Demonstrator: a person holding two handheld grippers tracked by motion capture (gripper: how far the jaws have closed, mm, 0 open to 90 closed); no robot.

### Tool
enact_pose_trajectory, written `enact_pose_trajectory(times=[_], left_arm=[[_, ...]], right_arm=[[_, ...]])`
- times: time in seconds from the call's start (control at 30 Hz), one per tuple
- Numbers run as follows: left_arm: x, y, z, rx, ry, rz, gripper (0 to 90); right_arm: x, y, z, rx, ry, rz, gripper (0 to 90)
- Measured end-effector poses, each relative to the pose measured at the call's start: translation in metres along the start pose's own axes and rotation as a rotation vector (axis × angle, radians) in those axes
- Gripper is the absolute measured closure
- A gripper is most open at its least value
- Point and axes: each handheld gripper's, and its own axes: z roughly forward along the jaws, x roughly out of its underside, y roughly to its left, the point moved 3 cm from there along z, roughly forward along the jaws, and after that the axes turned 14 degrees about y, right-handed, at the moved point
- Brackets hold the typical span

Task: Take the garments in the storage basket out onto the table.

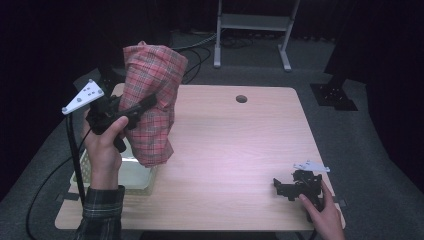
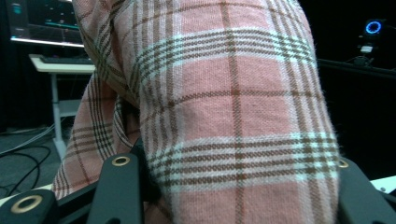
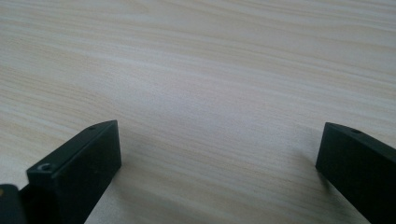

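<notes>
— Wood, pale, makes the table (image 1: 235, 150), yes? What is the biggest thing over it?

— A red checked cloth (image 1: 150, 105). It hangs in the air above the left part of the table, raised by the left tool (image 1: 150, 102). Its lower edge is over a white basket (image 1: 131, 176) that stands at the left front corner.

— How does the left tool hold it?

— The jaws are pressed together on a fold of the cloth. In the left gripper view the cloth (image 2: 233, 116) covers the space between them.

— And the right tool (image 1: 284, 189)?

— It rests low on the table near the right front corner, in the person's right hand (image 1: 325, 215). Its jaws are spread wide, with bare wood between them, well apart from the cloth.
</notes>
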Motion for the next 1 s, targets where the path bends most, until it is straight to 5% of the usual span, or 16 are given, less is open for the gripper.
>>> enact_pose_trajectory(times=[1.0], left_arm=[[0.005,-0.069,0.062,0.118,-0.038,0.005,47.9]], right_arm=[[0.000,0.000,0.000,0.000,0.000,0.000,0.0]])
